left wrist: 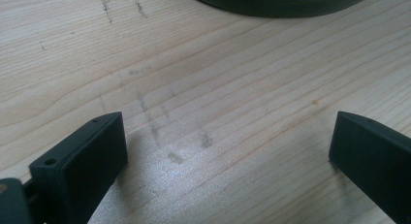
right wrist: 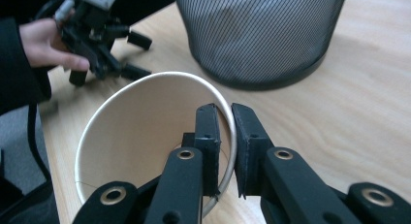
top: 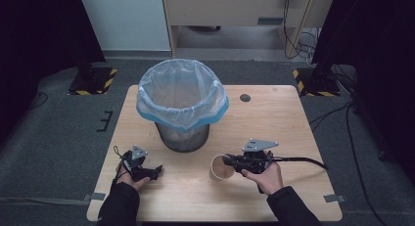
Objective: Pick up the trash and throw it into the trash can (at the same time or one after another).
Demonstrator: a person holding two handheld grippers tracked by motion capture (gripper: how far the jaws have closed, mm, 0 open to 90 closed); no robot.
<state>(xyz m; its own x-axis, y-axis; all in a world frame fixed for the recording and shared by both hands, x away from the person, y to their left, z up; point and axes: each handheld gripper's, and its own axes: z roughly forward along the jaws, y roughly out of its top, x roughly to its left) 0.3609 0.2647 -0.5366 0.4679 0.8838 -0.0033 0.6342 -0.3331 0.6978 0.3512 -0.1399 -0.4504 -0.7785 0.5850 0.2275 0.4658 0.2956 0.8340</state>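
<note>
Underneath, pale wooden table (top: 288, 138) meets grey carpet (top: 58, 133).

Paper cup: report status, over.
Right gripper fingers shut on paper cup rim, one inside, one outside. Left gripper open over bare table. Lined bin stands ahead, path open.

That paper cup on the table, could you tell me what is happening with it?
The right gripper has its jaws shut on the paper cup's rim, one jaw inside and one outside. The bin, lined with a bag, stands behind it on the table. The left gripper rests open near the table's left edge, holding nothing.
</note>
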